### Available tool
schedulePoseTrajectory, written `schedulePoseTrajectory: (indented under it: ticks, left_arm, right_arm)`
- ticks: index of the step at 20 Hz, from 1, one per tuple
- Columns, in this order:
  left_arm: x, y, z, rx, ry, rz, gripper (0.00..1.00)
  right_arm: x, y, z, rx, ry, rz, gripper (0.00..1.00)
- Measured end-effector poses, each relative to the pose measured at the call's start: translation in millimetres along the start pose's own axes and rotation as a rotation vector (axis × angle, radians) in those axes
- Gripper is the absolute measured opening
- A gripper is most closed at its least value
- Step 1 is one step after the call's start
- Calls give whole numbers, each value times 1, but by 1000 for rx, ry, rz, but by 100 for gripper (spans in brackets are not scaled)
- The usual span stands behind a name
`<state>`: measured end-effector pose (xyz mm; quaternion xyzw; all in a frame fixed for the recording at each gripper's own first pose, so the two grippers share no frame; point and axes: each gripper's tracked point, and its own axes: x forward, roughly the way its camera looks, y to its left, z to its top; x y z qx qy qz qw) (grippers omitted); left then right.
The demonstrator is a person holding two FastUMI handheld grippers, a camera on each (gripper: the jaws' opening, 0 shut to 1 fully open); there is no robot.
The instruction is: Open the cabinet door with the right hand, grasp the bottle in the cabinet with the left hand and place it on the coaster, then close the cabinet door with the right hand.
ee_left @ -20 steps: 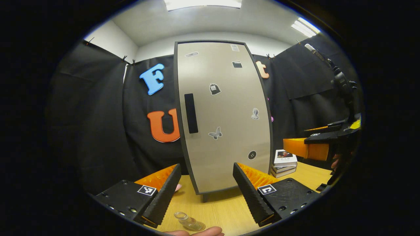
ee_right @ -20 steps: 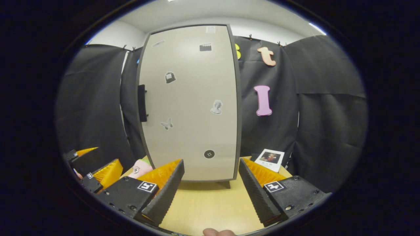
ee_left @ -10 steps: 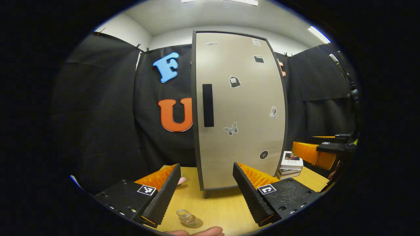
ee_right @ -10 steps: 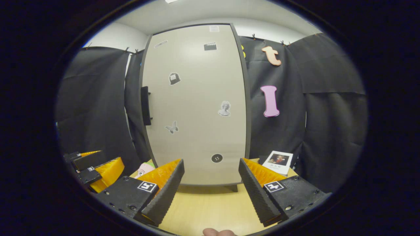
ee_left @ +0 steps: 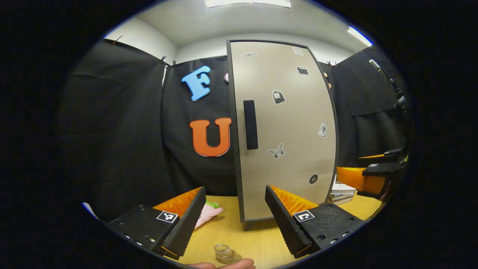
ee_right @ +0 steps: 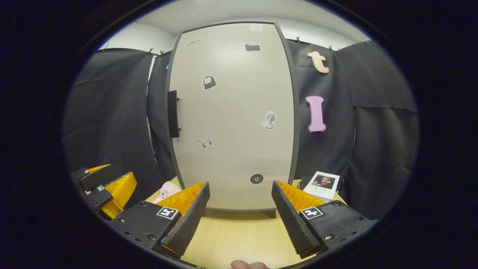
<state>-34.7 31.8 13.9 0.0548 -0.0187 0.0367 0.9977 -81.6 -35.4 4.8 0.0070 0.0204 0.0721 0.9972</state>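
The bottle itself I cannot place for sure. A small clear glass thing (ee_left: 225,254) stands on the table (ee_left: 257,239) just under the left gripper (ee_left: 235,194). Whether it is the bottle, the coaster or something else is too small and warped to tell. The cabinet door (ee_left: 291,130) is shut flat, so nothing inside can be seen.

If the bottle is glass like that piece, I would judge it light, stiff, slick and breakable. It would best be taken around the body, low and square, with gentle pressure (the ribbed pads should help).

The door looks like a light, rigid panel. The place to take hold is the dark upright handle (ee_left: 250,124) near its left edge, which stands proud of the face in the right gripper view.

Both grippers are spread wide and hold nothing. The right gripper (ee_right: 241,185) faces the door's lower middle, well short of it.

A shut door fits either the bottle inside or the door closed again.

Around the cabinet are a pink toy (ee_left: 209,215) to its left and stacked books (ee_left: 341,188) to its right.
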Motion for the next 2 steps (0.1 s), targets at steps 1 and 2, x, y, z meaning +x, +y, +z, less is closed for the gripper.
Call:
schedulePoseTrajectory:
  ticks: [1, 2]
  left_arm:
    - [4, -1, 1, -3, 0, 2, 96]
    - [7, -1, 1, -9, -1, 0, 96]
  right_arm:
    - [1, -1, 0, -17, 7, 1, 100]
    - [2, 0, 1, -24, 7, 3, 100]
